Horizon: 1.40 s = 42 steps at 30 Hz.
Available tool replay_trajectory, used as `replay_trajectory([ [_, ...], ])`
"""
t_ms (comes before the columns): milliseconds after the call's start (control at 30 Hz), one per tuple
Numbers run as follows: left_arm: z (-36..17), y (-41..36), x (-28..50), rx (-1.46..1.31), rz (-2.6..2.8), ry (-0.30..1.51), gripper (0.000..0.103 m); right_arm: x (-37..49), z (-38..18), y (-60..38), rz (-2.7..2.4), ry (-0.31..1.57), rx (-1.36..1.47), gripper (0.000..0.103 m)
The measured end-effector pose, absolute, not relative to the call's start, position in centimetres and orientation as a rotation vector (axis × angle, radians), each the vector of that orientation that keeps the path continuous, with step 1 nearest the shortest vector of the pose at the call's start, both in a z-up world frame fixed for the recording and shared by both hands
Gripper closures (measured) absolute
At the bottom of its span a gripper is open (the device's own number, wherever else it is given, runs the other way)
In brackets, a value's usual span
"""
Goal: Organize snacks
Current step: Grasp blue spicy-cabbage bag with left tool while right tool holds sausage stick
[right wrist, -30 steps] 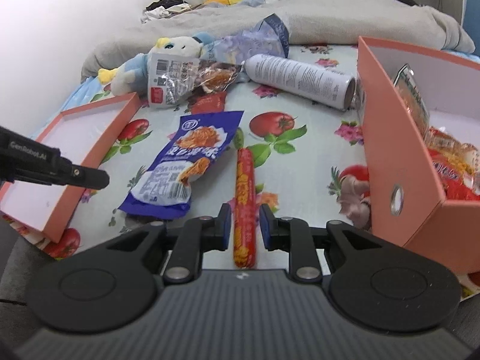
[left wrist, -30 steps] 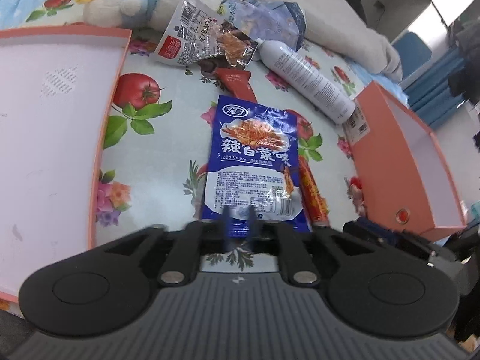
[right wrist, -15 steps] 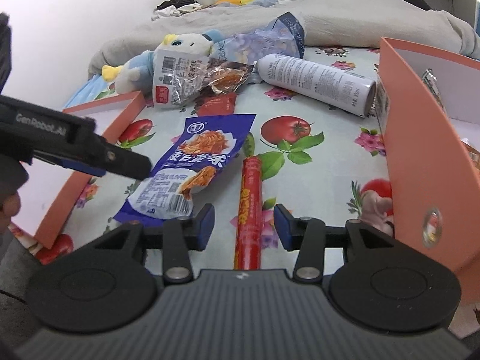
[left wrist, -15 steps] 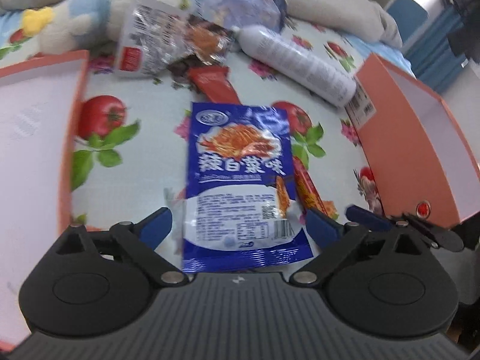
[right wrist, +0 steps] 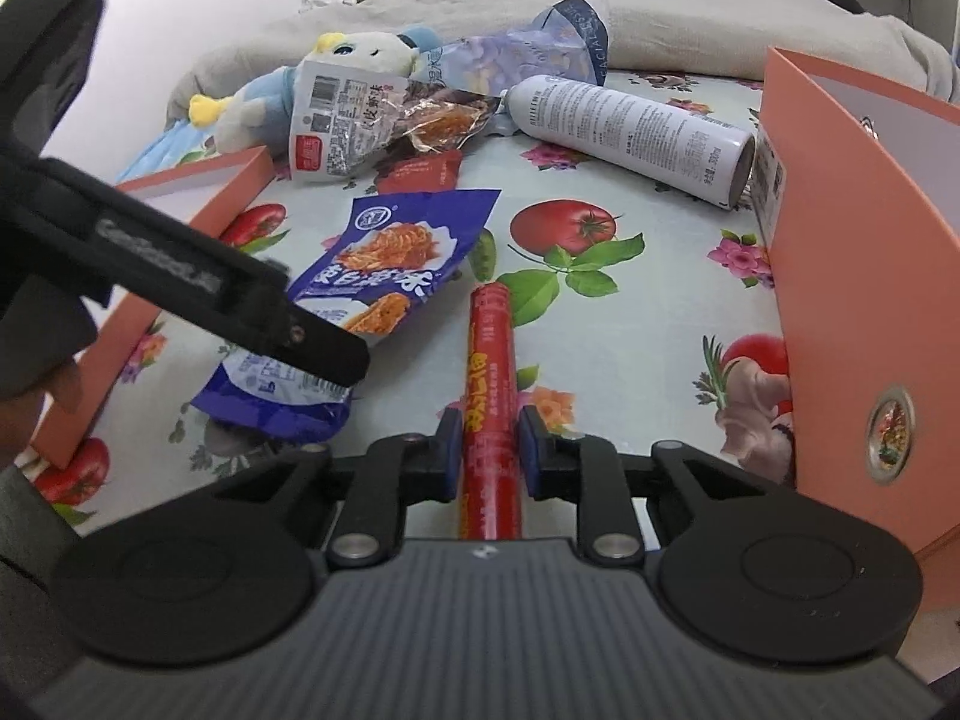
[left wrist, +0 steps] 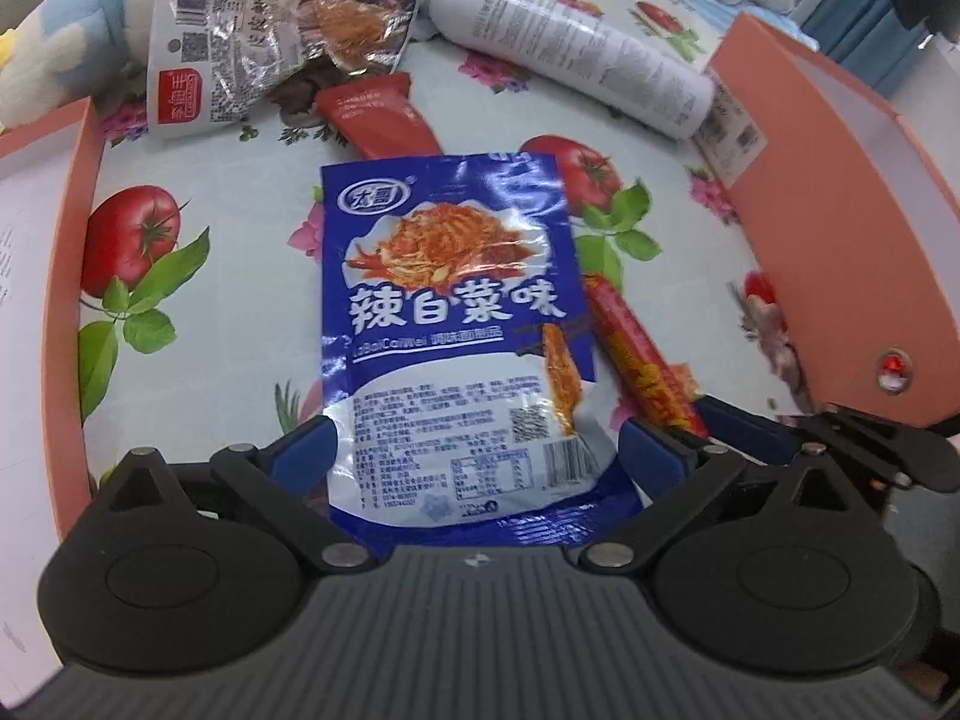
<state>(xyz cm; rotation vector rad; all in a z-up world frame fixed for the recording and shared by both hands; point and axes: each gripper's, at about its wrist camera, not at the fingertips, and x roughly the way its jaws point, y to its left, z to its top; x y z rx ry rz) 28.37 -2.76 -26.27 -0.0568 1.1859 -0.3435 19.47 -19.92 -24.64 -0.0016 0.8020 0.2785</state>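
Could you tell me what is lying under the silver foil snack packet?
The silver foil snack packet overlaps a small red sachet; its upper end is covered. Behind is a plush toy.

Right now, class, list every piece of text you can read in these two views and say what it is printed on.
"辣白菜味": blue snack packet, large white characters.
"LaBaiCaiWei": same packet, below them.
"300ml": white spray can, near its base; its other print is too small.
"GenRobot": left gripper, blurred, ending uncertain.
Yellow characters on the red sausage stick: unreadable.
Silver snack packet: barcode and print unreadable.
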Motion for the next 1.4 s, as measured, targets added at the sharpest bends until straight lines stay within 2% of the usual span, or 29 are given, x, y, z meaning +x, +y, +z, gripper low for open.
replay_trajectory([
  [400, -27.3, -3.1, 28.8, -0.056, -0.270, 1.149, 0.003, 20.1, -24.9, -19.7, 0.278, 0.822, -0.001, 0.077],
  [467, -27.3, -3.3, 28.6, -0.051, -0.249, 1.142, 0.007, 20.2, -24.9, -19.9, 0.279, 0.814, 0.023, 0.077],
  [667, -26.9, -3.2, 28.1, -0.066, -0.234, 1.113, 0.026, 20.7, -25.3, -19.7, 0.279, 0.814, 0.000, 0.077],
  [733, -26.7, -2.9, 28.0, -0.065, -0.221, 1.104, 0.044, 20.8, -25.2, -19.7, 0.283, 0.803, 0.005, 0.076],
  [900, -26.3, -2.7, 27.6, -0.047, -0.210, 1.080, 0.059, 21.2, -25.3, -19.3, 0.294, 0.802, 0.003, 0.076],
  [1200, -25.6, -2.5, 26.7, -0.041, -0.225, 1.047, 0.071, 21.9, -25.0, -17.9, 0.258, 0.812, -0.062, 0.080],
  [1400, -24.7, -2.1, 25.9, -0.080, -0.227, 1.028, 0.075, 21.2, -23.9, -18.1, 0.234, 0.791, -0.043, 0.080],
])
